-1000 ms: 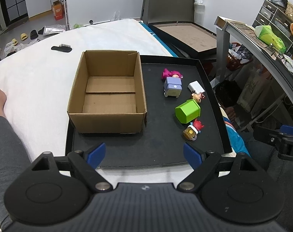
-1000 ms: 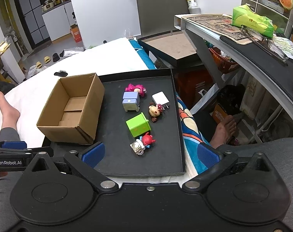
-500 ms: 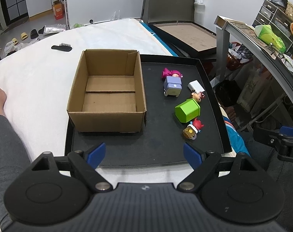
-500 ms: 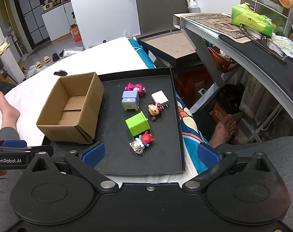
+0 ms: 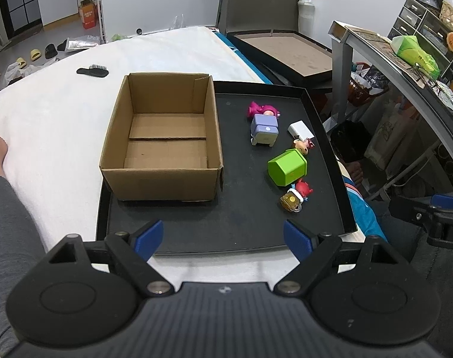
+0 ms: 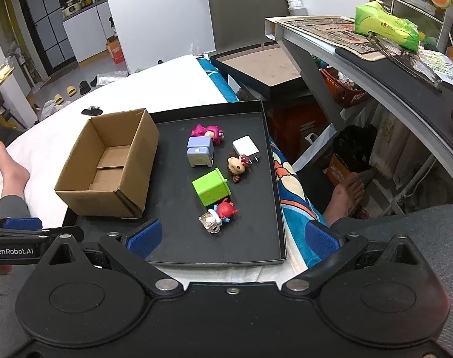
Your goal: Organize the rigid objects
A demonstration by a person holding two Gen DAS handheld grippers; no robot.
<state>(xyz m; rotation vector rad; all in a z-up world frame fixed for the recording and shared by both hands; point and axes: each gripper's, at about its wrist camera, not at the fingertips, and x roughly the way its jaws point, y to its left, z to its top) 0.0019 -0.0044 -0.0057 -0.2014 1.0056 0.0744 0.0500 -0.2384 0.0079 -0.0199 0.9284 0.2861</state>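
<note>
An empty cardboard box (image 5: 166,137) (image 6: 107,167) stands on the left of a black tray (image 5: 247,226) (image 6: 250,247). To its right on the tray lie a pink figure (image 5: 262,109) (image 6: 207,131), a lilac block toy (image 5: 264,129) (image 6: 199,150), a white charger (image 5: 299,129) (image 6: 246,146), a small doll (image 5: 302,146) (image 6: 237,165), a green cube (image 5: 287,167) (image 6: 211,186) and a red figure with a clear charm (image 5: 295,197) (image 6: 219,214). My left gripper (image 5: 223,235) and right gripper (image 6: 232,237) are open and empty, hovering at the tray's near edge.
The tray lies on a white mattress (image 5: 62,104) with a black hairbrush (image 5: 92,71) behind the box. A desk (image 6: 375,68) with clutter stands to the right. Another flat black box (image 5: 280,50) lies behind the tray. A bare foot (image 6: 347,194) is at the right.
Both grippers have moved slightly toward the tray. The objects have not moved.
</note>
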